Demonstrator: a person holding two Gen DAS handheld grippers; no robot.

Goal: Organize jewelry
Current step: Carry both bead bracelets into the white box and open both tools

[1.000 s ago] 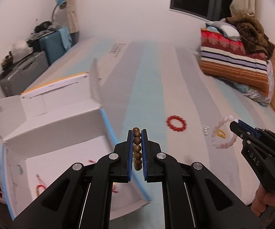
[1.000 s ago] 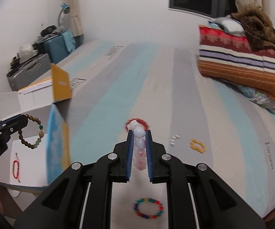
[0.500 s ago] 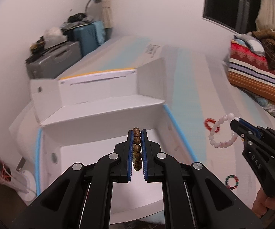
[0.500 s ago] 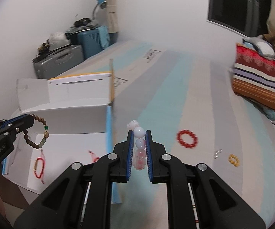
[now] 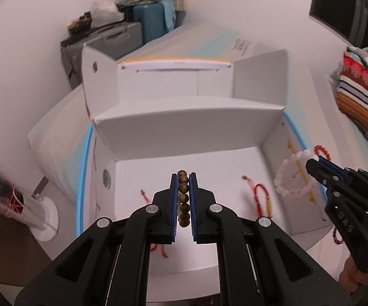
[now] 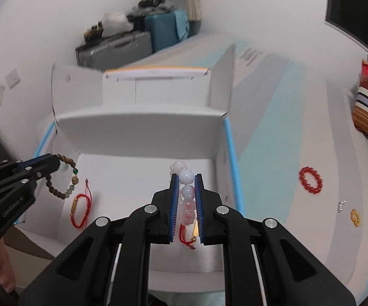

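The wooden bead bracelet (image 5: 183, 199) and the pink bead bracelet (image 6: 187, 199) are pinched in the left gripper (image 5: 183, 178) and right gripper (image 6: 186, 178) above the open white box (image 5: 189, 130), so a release into it is judged next.

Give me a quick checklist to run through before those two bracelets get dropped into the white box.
1. Left gripper shut on the wooden bracelet: ok.
2. Right gripper shut on the pink bracelet: ok.
3. Both bracelets over the open box: ok.
4. Bare floor in the box beside the red cords: ok.
5. Grippers apart from each other: ok.
6. Height above the box floor: cannot tell.
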